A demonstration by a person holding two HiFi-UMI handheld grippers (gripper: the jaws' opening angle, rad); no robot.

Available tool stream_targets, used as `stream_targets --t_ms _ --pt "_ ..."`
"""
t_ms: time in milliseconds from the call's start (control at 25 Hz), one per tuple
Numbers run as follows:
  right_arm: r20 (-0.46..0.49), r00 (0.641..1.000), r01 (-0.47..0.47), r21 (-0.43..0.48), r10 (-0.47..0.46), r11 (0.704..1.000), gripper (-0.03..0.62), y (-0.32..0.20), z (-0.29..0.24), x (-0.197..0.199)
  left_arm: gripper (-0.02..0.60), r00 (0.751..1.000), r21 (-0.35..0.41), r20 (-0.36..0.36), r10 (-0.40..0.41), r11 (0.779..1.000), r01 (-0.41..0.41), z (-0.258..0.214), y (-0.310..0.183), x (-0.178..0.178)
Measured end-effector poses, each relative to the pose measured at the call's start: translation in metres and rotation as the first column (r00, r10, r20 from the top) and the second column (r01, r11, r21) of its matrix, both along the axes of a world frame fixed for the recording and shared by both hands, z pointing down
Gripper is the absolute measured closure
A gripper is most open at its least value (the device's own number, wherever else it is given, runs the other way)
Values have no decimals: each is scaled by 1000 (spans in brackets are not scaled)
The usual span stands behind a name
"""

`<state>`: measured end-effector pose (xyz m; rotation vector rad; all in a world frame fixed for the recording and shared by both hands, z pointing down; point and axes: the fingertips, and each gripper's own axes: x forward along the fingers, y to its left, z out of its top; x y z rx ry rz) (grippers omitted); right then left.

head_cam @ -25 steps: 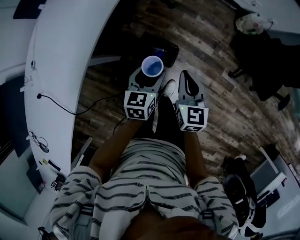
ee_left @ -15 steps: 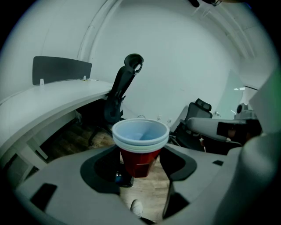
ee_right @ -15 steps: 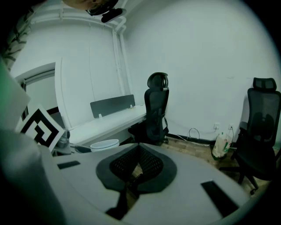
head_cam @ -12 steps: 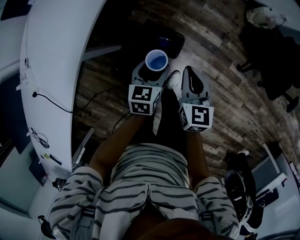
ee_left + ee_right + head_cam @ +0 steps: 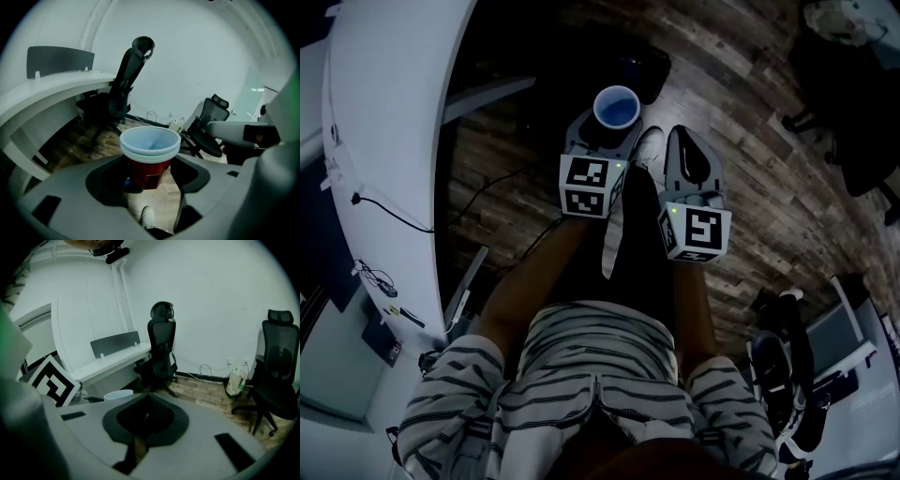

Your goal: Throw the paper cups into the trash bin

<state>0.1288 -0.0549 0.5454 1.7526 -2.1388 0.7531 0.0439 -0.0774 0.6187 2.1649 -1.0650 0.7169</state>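
Note:
My left gripper [image 5: 609, 127] is shut on a stack of red paper cups [image 5: 616, 105], held upright with the pale inside showing. In the left gripper view the cups [image 5: 150, 157] stand between the grey jaws of that gripper [image 5: 150, 176], and two white rims show one inside the other. My right gripper [image 5: 691, 161] hangs beside it, shut and holding nothing. The right gripper view shows the right gripper [image 5: 145, 423] with its black pads together, and the cup rim [image 5: 118, 394] to the left. On the floor just beyond the cups sits a dark bin-like container [image 5: 645, 67], dim and partly hidden.
A curved white desk [image 5: 394, 122] runs along the left, with cables on the wood floor [image 5: 741, 112] beside it. Black office chairs [image 5: 161, 348] stand ahead and at the right [image 5: 853, 103]. The person's legs and shoe [image 5: 645, 150] are below the grippers.
Both grippers and the cups have shifted forward over the floor towards the dark container. The desk has slid left in the view. Both grips are unchanged.

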Motion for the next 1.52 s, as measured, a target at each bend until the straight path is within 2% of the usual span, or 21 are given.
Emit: stream_targets --t_ms 280,520,800,1040,1520 --pt "8 1000 8 -29 -8 1000 585 3 26 1 281 1000 -38 16 2 999 -1 42 4 2" --pt "21 1000 8 -49 -7 999 585 5 48 -3 281 1000 -40 20 -5 999 6 70 1 5" --pt "27 1000 -4 -78 6 997 585 9 74 -7 281 998 -91 64 -6 996 11 114 1 0" --pt "43 999 -8 -94 13 996 585 13 91 -7 281 995 -99 90 41 995 -32 144 -3 8" --pt "65 995 -64 -117 72 991 584 13 125 4 281 991 -185 126 54 982 -30 215 -16 13"
